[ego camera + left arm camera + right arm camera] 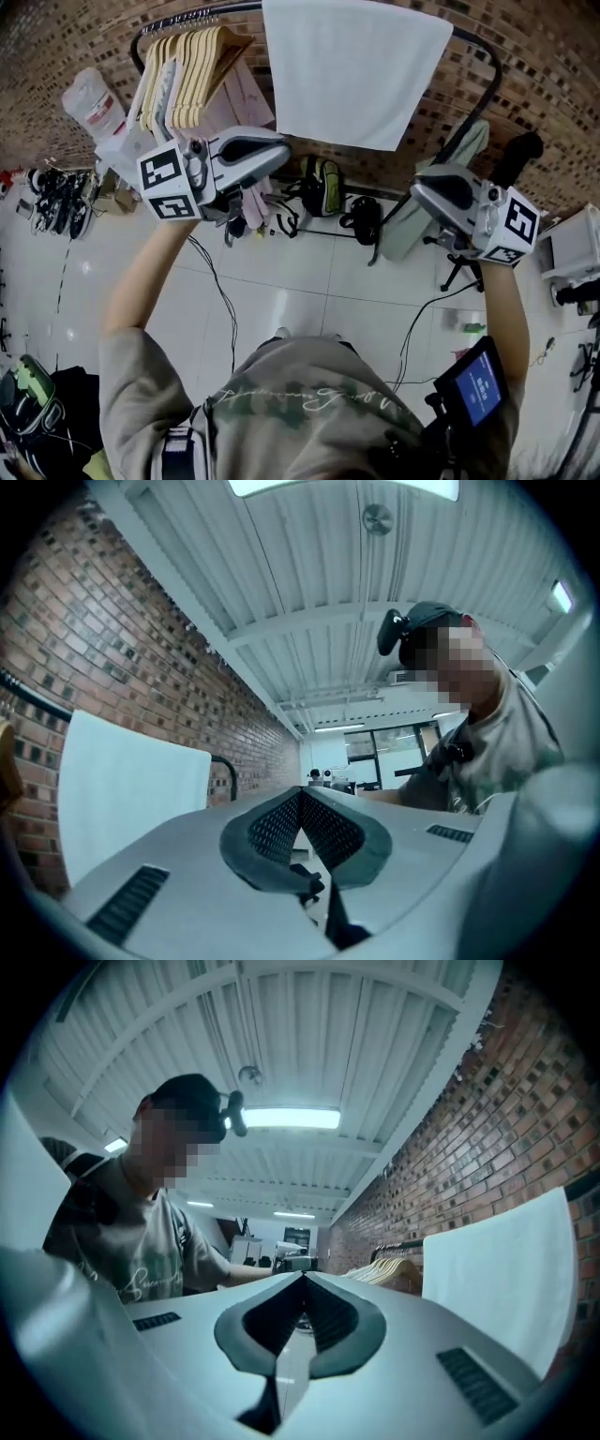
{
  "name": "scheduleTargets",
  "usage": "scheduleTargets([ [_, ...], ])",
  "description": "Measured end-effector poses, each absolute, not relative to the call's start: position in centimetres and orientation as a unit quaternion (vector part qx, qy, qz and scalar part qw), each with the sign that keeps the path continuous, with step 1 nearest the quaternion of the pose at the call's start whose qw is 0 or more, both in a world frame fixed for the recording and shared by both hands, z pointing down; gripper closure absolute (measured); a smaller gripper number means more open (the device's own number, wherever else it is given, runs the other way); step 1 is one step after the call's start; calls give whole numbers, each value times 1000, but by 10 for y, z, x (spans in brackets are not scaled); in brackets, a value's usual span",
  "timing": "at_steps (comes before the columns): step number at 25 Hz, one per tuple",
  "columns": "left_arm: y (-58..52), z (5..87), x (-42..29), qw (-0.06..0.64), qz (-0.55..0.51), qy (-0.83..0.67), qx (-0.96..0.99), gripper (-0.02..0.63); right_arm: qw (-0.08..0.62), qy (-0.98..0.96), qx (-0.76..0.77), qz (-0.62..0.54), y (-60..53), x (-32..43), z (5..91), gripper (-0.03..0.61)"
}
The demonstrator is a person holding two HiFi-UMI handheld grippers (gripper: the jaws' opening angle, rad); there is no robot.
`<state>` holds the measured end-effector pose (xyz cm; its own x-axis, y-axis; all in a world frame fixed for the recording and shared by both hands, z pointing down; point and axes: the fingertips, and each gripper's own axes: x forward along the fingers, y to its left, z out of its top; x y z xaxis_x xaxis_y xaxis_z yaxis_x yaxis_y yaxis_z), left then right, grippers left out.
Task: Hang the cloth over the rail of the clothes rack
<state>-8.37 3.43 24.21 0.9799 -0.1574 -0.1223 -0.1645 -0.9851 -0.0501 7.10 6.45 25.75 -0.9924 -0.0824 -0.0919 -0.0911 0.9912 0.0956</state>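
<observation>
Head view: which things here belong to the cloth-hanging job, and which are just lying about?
Belongs to the job: white cloth, draped over the rail of the clothes rack; left hand-held gripper and right hand-held gripper, both shut and empty.

Just lying about: wooden hangers on the rail; shoes and a bag on the floor.

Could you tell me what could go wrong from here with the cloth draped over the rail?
The cloth hangs skewed, its lower edge slanting, so it might slide off the rail. The shut left gripper sits close to its lower corner and could snag it when moved.
</observation>
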Motion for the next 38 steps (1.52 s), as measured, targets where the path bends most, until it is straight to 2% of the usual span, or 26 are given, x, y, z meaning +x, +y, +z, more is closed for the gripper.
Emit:
scheduleTargets([
  [3,72,281,-71,55,32,58,-996,611,16,998,-32,54,92,52,301,574],
  [6,101,312,-65,84,-4,40,-996,611,19,997,-33,61,110,41,317,574],
  [14,135,362,-65,-12,39,2,-999,611,11,999,-46,16,140,23,376,574],
  [18,141,379,-71,7,26,3,-1000,611,6,999,-39,16,145,11,383,574],
  [24,135,374,-84,-15,74,39,-996,611,6,1000,-17,24,154,-5,385,574],
  [38,151,389,-91,-31,46,30,-998,611,11,1000,-2,15,165,-25,390,574],
])
